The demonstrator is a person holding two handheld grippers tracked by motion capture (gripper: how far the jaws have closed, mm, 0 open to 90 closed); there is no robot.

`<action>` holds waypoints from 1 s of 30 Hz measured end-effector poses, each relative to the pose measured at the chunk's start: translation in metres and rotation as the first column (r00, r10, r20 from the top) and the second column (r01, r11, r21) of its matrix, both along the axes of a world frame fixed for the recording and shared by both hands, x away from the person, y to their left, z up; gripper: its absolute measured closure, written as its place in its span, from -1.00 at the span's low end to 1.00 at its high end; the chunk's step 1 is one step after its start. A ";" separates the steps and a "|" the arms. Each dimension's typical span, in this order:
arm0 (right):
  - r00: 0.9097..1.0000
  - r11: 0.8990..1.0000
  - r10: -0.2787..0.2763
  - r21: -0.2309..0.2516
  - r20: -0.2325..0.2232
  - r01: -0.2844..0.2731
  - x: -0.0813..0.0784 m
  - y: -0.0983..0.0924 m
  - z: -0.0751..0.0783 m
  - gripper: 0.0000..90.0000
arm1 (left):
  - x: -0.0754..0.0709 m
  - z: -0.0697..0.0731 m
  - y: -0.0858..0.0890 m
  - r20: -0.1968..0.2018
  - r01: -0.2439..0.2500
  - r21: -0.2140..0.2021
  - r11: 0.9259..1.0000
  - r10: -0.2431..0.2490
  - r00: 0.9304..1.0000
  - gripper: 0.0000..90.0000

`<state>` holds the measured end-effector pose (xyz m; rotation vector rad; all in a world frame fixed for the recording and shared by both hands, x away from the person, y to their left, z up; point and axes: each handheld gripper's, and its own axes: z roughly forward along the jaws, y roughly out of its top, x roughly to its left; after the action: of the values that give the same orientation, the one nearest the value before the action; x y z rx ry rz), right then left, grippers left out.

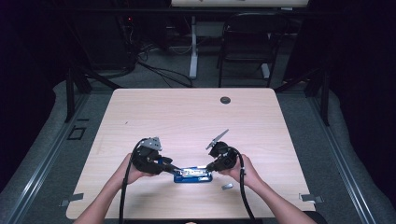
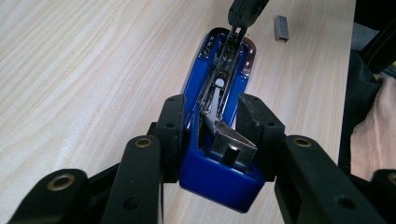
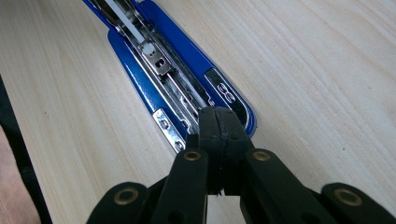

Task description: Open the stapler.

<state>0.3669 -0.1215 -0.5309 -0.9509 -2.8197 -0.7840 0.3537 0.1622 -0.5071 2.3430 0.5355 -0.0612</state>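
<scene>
Stapler (image 1: 193, 175) near table (image 1: 196, 112) front edge, between both grippers.

No text or label can be read.

Setting: lab or recording studio, not a home. Evidence: one pale wood-grain table (image 1: 187, 116) at frame centre on grey carpet; black curtaining along the left and right edges; a dark folding chair (image 1: 247, 42) at top centre; loose cables (image 1: 159, 70) on the floor, upper left; a white desk leg (image 1: 193, 46) nearby.
</scene>
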 end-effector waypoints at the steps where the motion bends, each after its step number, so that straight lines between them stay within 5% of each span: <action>1: 1.000 1.000 0.002 -0.004 0.000 -0.002 0.000 0.000 0.000 1.00 | 0.000 0.000 0.000 -0.001 -0.001 0.002 1.000 0.001 1.000 0.42; 10: 1.000 1.000 0.001 -0.002 -0.002 -0.001 0.000 -0.001 0.000 1.00 | 0.001 -0.003 0.004 -0.035 -0.015 -0.004 1.000 0.015 0.999 0.42; 19: 1.000 1.000 0.000 -0.003 0.000 0.000 0.000 -0.001 0.000 1.00 | 0.000 -0.003 0.004 -0.015 -0.020 0.022 1.000 0.020 1.000 0.42; 20: 1.000 1.000 0.000 -0.002 0.001 0.000 0.000 -0.001 0.000 1.00 | 0.000 -0.004 0.003 -0.009 -0.023 0.036 0.999 0.023 1.000 0.42; 21: 1.000 1.000 0.000 -0.003 0.001 0.000 0.000 0.000 0.000 1.00 | -0.001 -0.006 0.001 0.010 -0.009 0.103 0.995 0.008 1.000 0.46; 23: 1.000 1.000 -0.001 -0.004 0.003 0.001 0.000 0.000 0.000 1.00 | -0.003 -0.022 0.000 0.015 0.021 0.250 0.968 -0.025 1.000 0.60; 24: 1.000 1.000 0.000 -0.006 0.002 0.000 0.000 0.000 0.000 1.00 | -0.004 -0.023 0.005 0.024 0.003 0.188 0.982 -0.008 1.000 0.67; 30: 1.000 1.000 0.003 -0.008 0.002 -0.003 0.000 0.000 0.000 1.00 | -0.004 -0.021 0.007 0.031 0.003 0.198 0.980 -0.009 0.999 0.66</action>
<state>0.3672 -0.1213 -0.5306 -0.9469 -2.8275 -0.7747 0.3496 0.1694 -0.5278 2.5346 0.5401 0.0273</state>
